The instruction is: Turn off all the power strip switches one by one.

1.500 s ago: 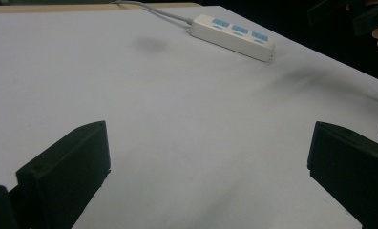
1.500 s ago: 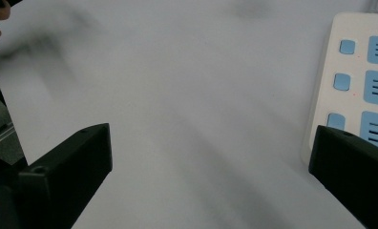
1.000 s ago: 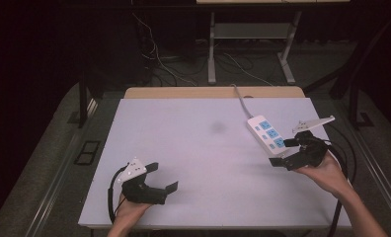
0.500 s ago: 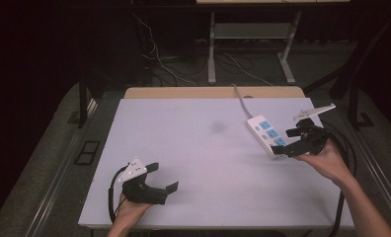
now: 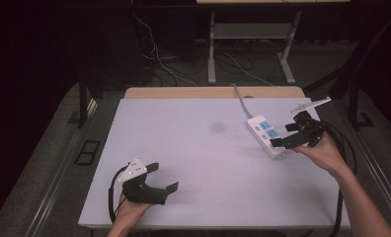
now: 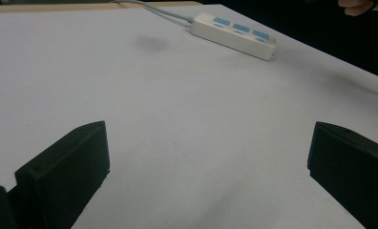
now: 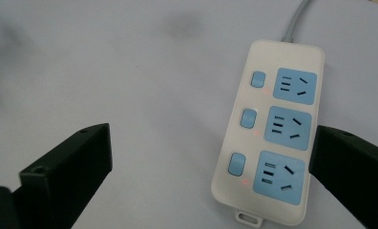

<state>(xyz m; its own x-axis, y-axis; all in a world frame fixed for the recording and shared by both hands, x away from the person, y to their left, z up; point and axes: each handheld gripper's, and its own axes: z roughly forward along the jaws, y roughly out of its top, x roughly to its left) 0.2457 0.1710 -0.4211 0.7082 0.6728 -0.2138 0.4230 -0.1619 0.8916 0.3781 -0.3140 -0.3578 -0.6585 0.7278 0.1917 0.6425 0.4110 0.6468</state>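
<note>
A white power strip point(image 5: 265, 134) point(image 7: 268, 138) point(image 6: 232, 34) with three blue sockets and three blue switches lies flat at the table's right side. Its grey cable point(image 5: 240, 102) runs off toward the far edge. Small red lights glow beside the switches. My right gripper point(image 5: 287, 134) hovers just right of the strip, open, with nothing held; in the right gripper view the strip lies between the jaws, nearer the right one. My left gripper point(image 5: 163, 177) rests low at the front left of the table, open and empty, far from the strip.
The white table top point(image 5: 193, 148) carries a faint dark smudge point(image 5: 217, 127) near its middle. A wooden strip point(image 5: 213, 92) borders the far edge. Beyond the table, on the dark floor, are cables point(image 5: 159, 64) and a metal frame point(image 5: 253, 34).
My right gripper has risen and drawn back a little to the right of the power strip. The left gripper has stayed where it was.
</note>
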